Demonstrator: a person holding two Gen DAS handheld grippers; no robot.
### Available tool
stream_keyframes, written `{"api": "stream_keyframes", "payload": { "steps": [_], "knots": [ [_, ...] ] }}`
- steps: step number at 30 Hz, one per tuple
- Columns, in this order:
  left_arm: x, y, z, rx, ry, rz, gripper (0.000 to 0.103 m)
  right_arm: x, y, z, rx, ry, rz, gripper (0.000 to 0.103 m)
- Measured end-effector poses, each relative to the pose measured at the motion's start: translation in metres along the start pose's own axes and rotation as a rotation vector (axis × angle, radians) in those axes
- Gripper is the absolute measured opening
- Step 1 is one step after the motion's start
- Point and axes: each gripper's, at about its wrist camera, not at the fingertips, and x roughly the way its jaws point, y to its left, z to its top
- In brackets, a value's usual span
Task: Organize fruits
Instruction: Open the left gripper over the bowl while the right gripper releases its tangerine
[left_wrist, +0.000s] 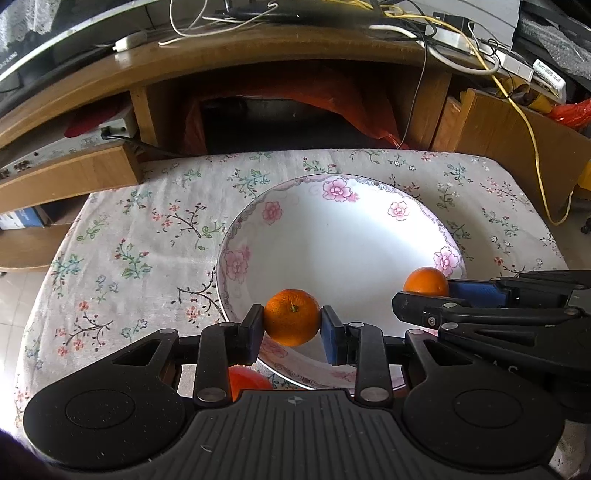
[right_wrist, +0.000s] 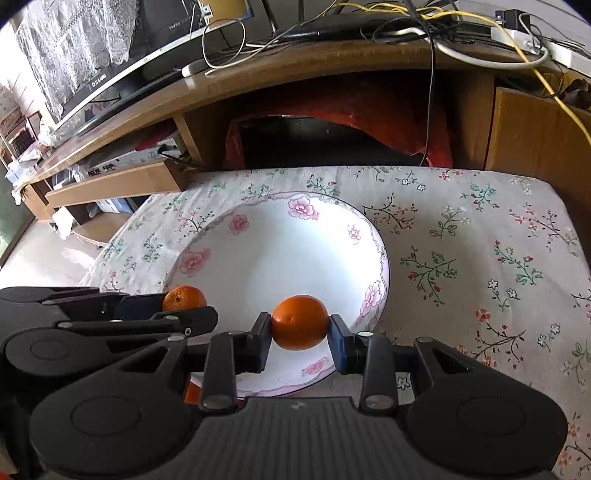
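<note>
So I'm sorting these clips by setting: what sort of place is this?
Most likely a home living room: a TV on a wooden stand tangled with cables, and a low table under a flowered cloth with a china bowl.

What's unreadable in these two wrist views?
- Red-orange object near the plate: left wrist view, mostly hidden by the left gripper; right wrist view shows only a sliver.
- Right gripper's orange: lower half hidden by its fingers in the left wrist view.
- Cabinet recess: too dark in both views.
- Plate's near rim: covered by gripper bodies.
</note>
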Motion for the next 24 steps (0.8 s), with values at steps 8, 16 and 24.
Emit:
{"api": "stream_keyframes", "payload": {
  "steps": [8,16,24],
  "knots": [
    [0.0043,-0.0006,-0.0001,0.006,-0.003,0.007,0.039,0.0056,-0.0025,0.0001,-0.018,0.001,0.007,0.033],
    [0.0044,0.0003,0.0001,0.002,-0.004,0.007,0.041,0.0072,-0.0023,0.0009,-0.031,-0.002,0.007,0.034],
    [0.0033,0.0002,0.0003,-0.005,-0.002,0.008,0.042,0.0074,-0.0028,0.0004,-0.030,-0.007,0.007,0.034]
  ]
}}
